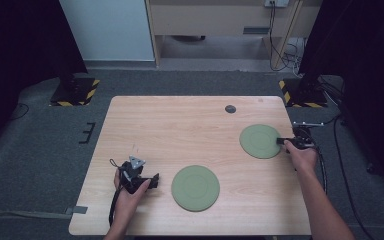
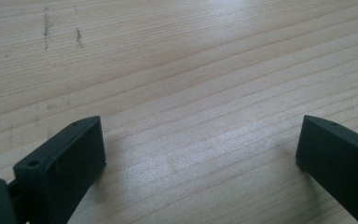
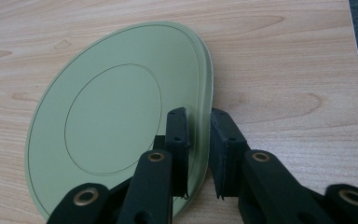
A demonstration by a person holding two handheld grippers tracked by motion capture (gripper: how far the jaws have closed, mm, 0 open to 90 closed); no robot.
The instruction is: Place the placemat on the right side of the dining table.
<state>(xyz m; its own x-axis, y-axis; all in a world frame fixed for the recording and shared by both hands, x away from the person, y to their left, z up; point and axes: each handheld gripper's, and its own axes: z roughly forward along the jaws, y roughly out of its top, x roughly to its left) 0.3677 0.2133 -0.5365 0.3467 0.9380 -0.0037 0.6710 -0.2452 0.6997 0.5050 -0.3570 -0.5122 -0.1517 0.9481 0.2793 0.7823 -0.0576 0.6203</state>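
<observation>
Surface (image 1: 195, 125): pale wood, rectangular, rounded corners, standing on grey carpet; small dark round mark (image 1: 230, 109) near its far edge.

Plates: two, flat, green, each with an inner ring. Near plate (image 1: 195, 187) lies flat at the front centre of the surface, touching nothing. Far plate (image 1: 260, 141) sits toward the right edge.

Right gripper (image 3: 198, 140): held at the right edge of the surface, its jaws straddling the rim of the far plate, one above and one beneath; the gap is narrow, yet whether they pinch the rim cannot be told. The rim on that side looks raised off the wood.

Left gripper (image 2: 200, 149): held at the front left, just left of the near plate and apart from it; jaws spread wide over bare wood, holding nothing.
</observation>
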